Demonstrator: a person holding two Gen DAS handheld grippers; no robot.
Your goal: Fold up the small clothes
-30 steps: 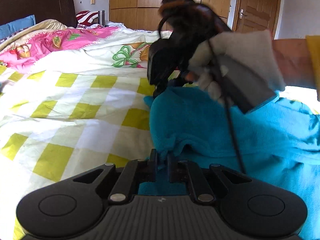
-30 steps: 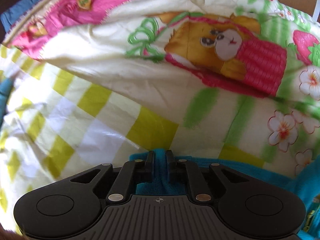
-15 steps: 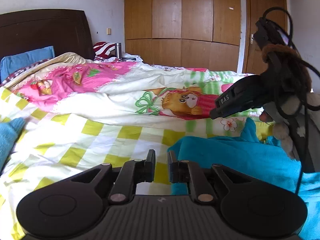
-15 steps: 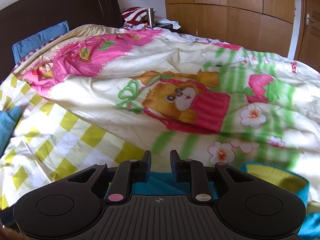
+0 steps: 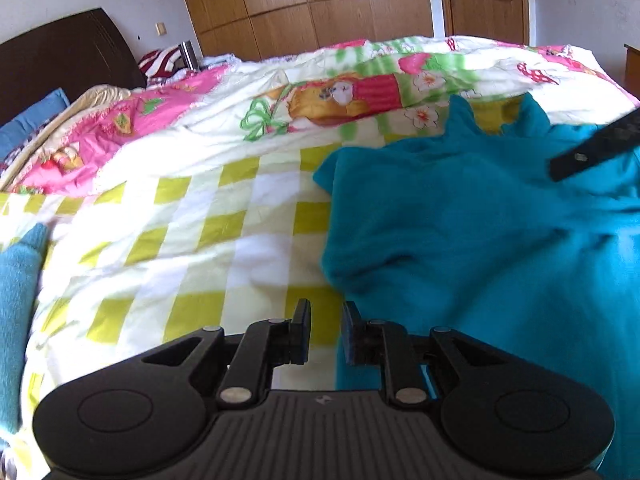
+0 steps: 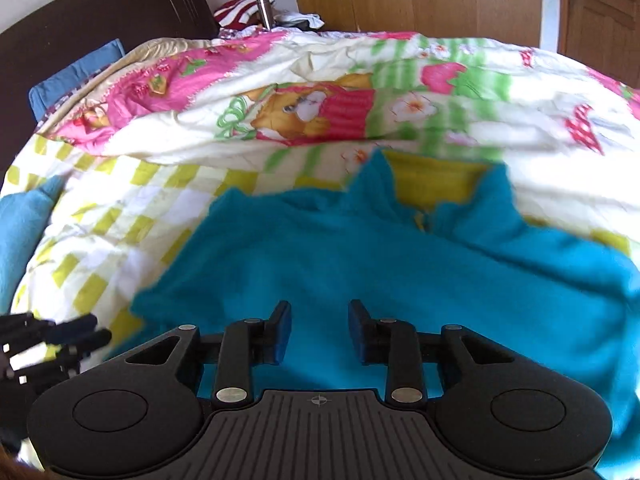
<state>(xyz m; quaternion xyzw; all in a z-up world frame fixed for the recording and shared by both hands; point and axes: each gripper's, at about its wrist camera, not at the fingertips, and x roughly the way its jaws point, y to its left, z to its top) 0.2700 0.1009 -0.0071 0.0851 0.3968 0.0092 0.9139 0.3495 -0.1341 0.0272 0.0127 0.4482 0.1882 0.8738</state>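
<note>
A teal fleece top [image 5: 460, 232] [image 6: 360, 264] lies spread on the checked bed sheet, its yellow-lined collar [image 6: 436, 184] pointing toward the quilt. My left gripper [image 5: 327, 332] hovers at the top's near left edge, slightly open, with only sheet showing between its fingers. My right gripper [image 6: 319, 332] is open above the top's near part and holds nothing. One right finger [image 5: 592, 148] juts in over the garment in the left wrist view. The left gripper's fingers [image 6: 72, 336] show blurred at the lower left of the right wrist view.
A cartoon-print quilt [image 5: 320, 92] is bunched across the far side of the bed. The yellow-and-white checked sheet [image 5: 192, 240] stretches to the left. Another teal cloth [image 5: 16, 300] lies at the left edge. A dark headboard [image 6: 100, 12] and wooden wardrobes stand behind.
Both grippers were shut on the teal top; they have let go and pulled back. The top, held up before, now lies spread on the sheet.
</note>
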